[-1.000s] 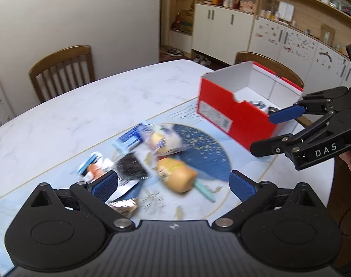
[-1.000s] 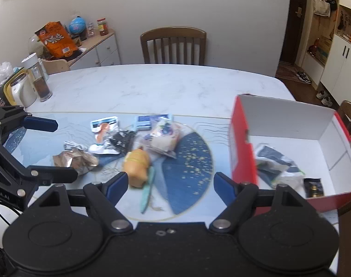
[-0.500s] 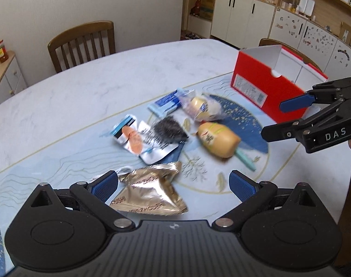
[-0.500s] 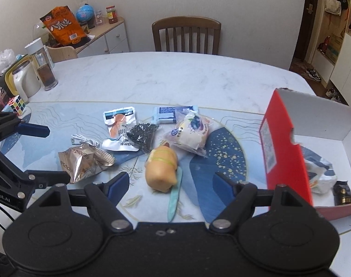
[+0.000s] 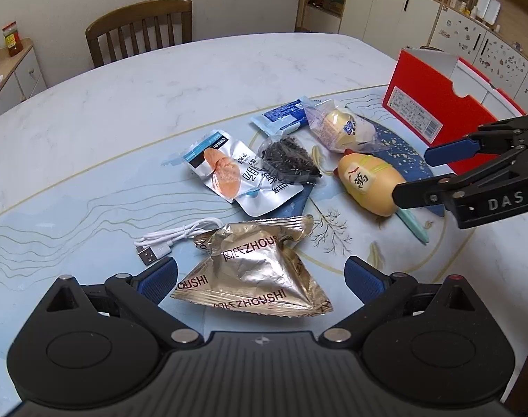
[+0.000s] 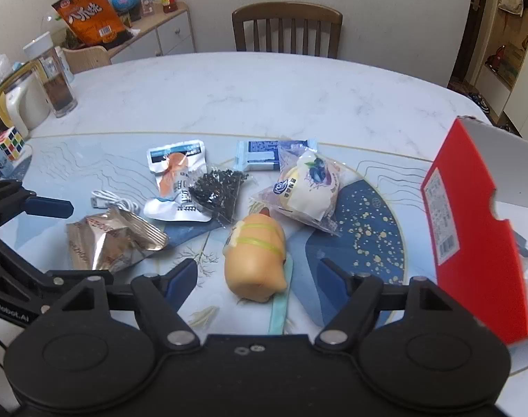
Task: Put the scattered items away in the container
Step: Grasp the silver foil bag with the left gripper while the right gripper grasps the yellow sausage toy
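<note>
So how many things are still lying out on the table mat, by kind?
Sealed packets: 5 (gold, silver, blue, black bits, bun)
Squishy toys: 1
White cables: 1
Green sticks: 1
Total: 8

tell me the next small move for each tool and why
Probably lower the left tool onto the gold foil packet lying between its open pads, untouched. The right tool, its jaws closing, looks lined up on the yellow squishy toy, not yet pinched; ease down there too. Both then go to the red box.
</note>
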